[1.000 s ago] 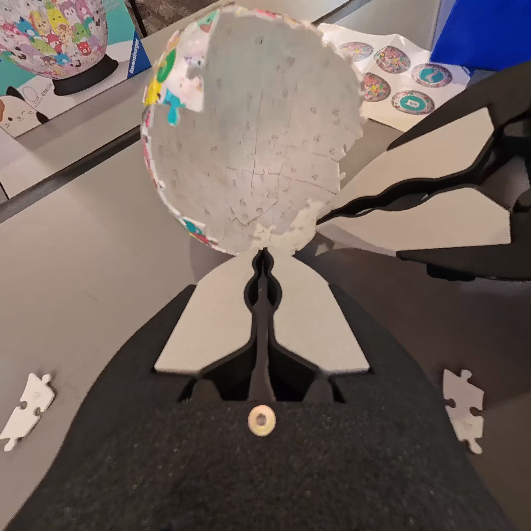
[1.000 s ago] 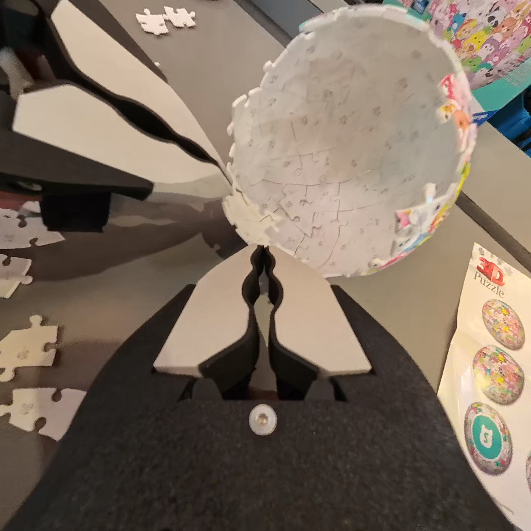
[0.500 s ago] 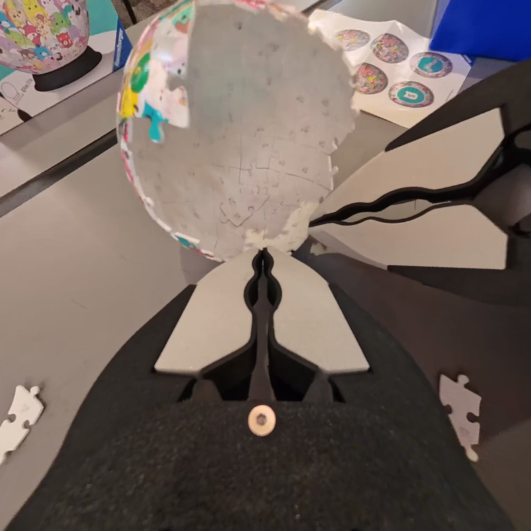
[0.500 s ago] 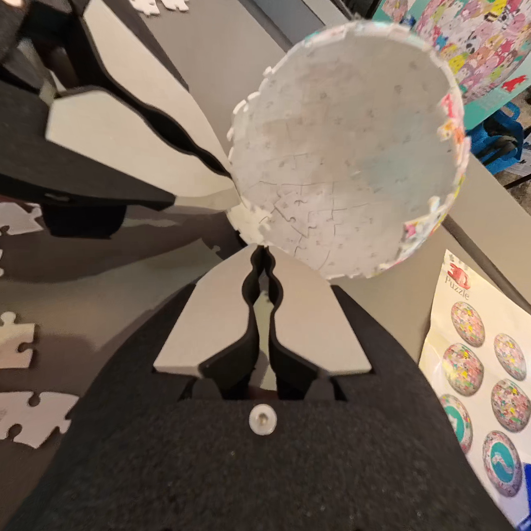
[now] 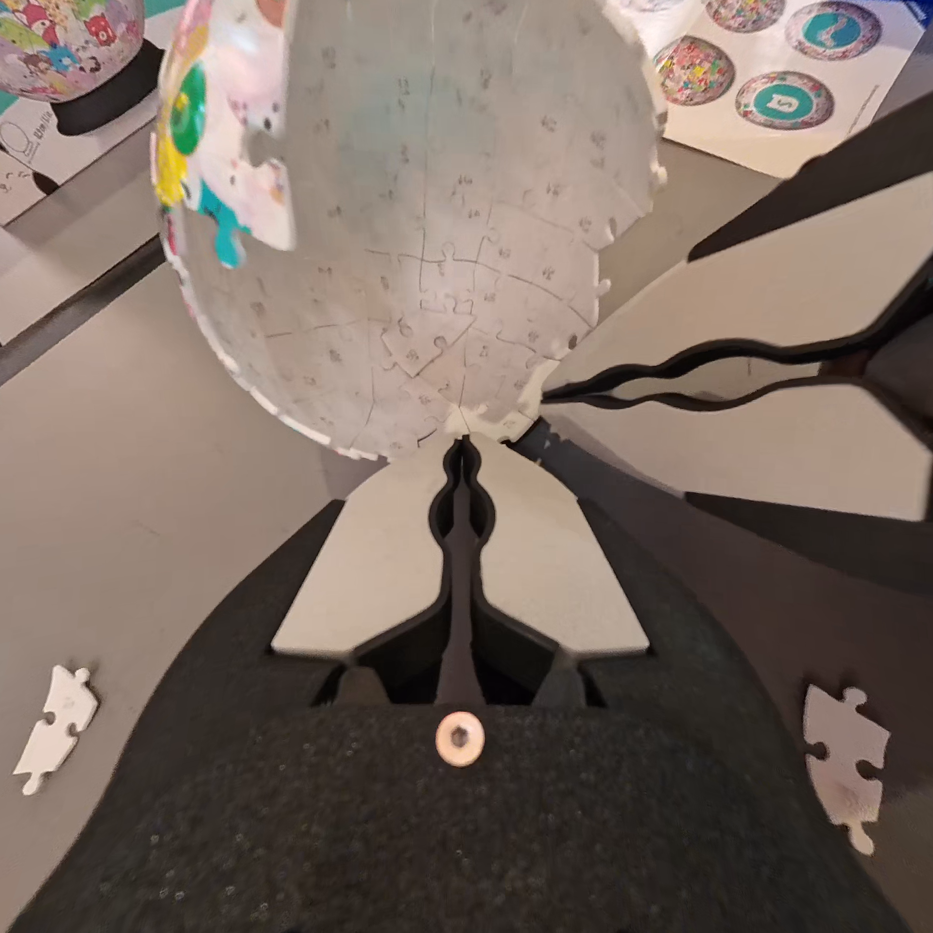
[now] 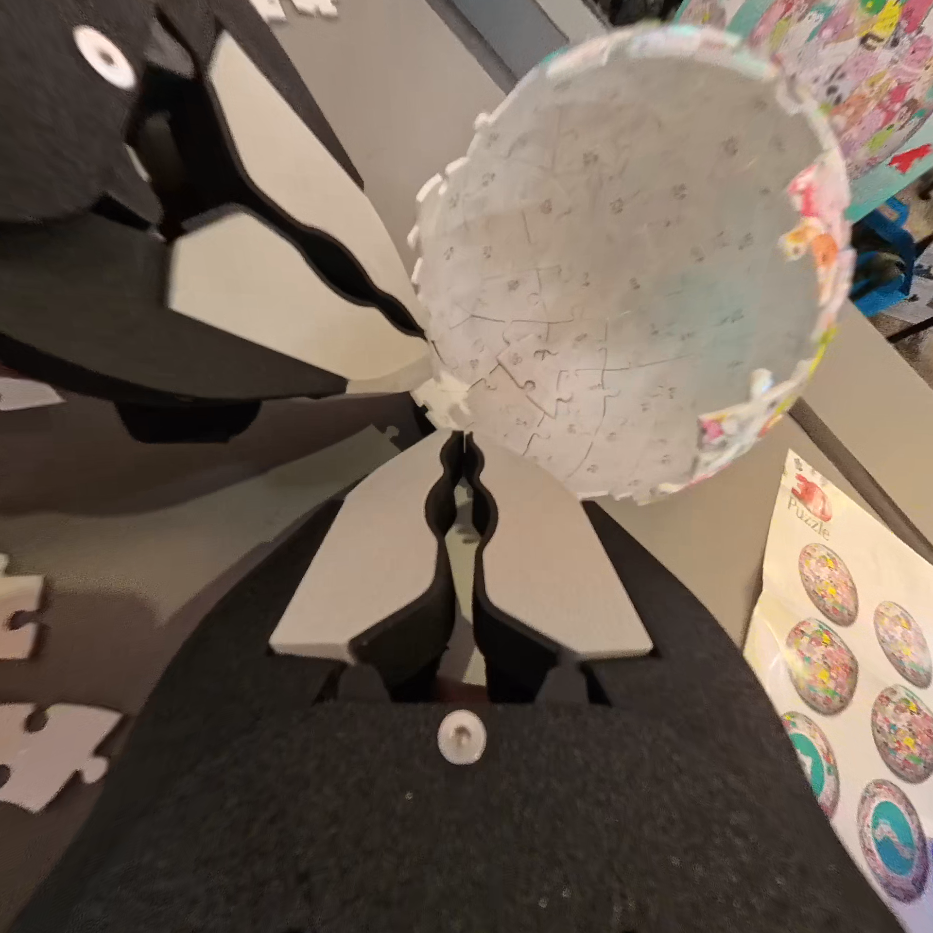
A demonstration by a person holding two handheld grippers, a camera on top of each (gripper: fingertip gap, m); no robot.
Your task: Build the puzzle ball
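A partly built puzzle ball (image 5: 429,202) is held up above the grey table as an open shell. Its white inner side faces both cameras, and a colourful printed outside shows at its edge. My left gripper (image 5: 462,442) is shut on the shell's lower rim. My right gripper (image 5: 545,399) comes in from the right and is shut on the same rim close by. In the right wrist view the ball (image 6: 631,277) is above my right gripper (image 6: 462,439), and my left gripper (image 6: 421,353) pinches the rim from the left.
Loose white puzzle pieces lie on the table (image 5: 55,727) (image 5: 843,757) (image 6: 45,752). The puzzle box (image 5: 65,65) stands at the back left. A printed leaflet (image 5: 757,65) with round pictures lies at the right and also shows in the right wrist view (image 6: 858,681). My two grippers' fingertips are within a few centimetres of each other.
The shell has turned and come closer to both cameras, and now fills more of each view. Both grippers have stayed shut on its rim and moved with it.
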